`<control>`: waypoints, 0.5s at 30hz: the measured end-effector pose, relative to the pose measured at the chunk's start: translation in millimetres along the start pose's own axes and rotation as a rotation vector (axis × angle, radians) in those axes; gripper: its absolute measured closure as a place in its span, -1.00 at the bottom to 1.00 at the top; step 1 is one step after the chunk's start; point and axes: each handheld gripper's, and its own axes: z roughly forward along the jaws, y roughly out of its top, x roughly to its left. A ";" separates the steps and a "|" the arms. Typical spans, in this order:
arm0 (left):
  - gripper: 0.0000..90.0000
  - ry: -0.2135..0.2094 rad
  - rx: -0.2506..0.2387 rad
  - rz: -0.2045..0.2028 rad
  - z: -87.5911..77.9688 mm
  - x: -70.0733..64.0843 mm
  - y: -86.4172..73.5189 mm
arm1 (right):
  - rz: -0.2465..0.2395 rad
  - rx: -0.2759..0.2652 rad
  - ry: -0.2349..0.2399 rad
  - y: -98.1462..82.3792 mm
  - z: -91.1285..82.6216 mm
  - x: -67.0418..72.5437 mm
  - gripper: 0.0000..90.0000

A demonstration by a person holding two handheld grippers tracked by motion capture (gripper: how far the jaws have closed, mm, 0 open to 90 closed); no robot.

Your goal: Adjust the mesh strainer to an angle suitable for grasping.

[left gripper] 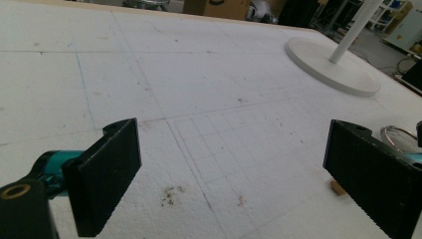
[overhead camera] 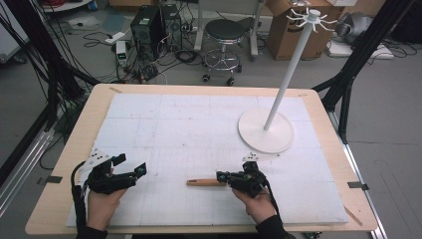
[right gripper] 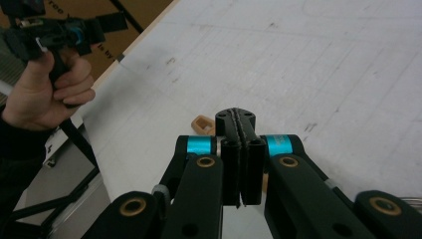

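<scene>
Right gripper (overhead camera: 222,177): near the front edge of the table, held in the person's right hand. Its jaws are pressed together over a wooden handle (overhead camera: 201,182), which lies flat on the white foam mat (overhead camera: 164,124) and sticks out to the left. In the right gripper view, the handle's loop end (right gripper: 201,124) peeks out just past the closed jaws.

Handle's other end: a metal wire rim (left gripper: 398,138) shows at the edge of the left gripper view, likely the head of the utensil; too little shows to name it.

Left gripper (overhead camera: 133,169): at the front left, in the person's left hand, jaws spread wide and holding nothing. Well apart from the handle.

Stand (overhead camera: 265,130): farther back on the right, a white round base with a tall pole and hooked arms (overhead camera: 308,17) at the top.

Likely aim: hang the utensil on a hook by its loop.

Risk, grip: the jaws hold near one end, so the long handle may swing or twist in the jaws when lifted.

Risk, hook: the loop is small and the hooks are thin; a tilted approach could miss.

Risk, stand: a push against the pole could rock or tip it.
</scene>
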 end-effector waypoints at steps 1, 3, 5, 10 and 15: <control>-0.81 0.001 0.000 0.000 0.0 0.1 0.0 | 0.000 0.004 0.005 -0.6 1.6 1.1 1.00; -0.81 0.002 0.000 0.000 0.0 0.2 0.0 | 0.001 0.013 0.011 -2.3 4.8 2.4 1.00; -0.81 0.002 0.000 0.000 0.3 0.0 0.0 | -0.001 0.019 0.012 -3.4 6.7 2.6 1.00; -0.81 0.003 0.002 -0.001 0.2 0.0 0.0 | 0.007 0.061 0.034 -11.5 17.8 3.7 1.00; -0.81 0.005 0.002 0.001 -0.3 0.2 0.2 | 0.006 0.094 0.045 -16.4 26.4 7.6 1.00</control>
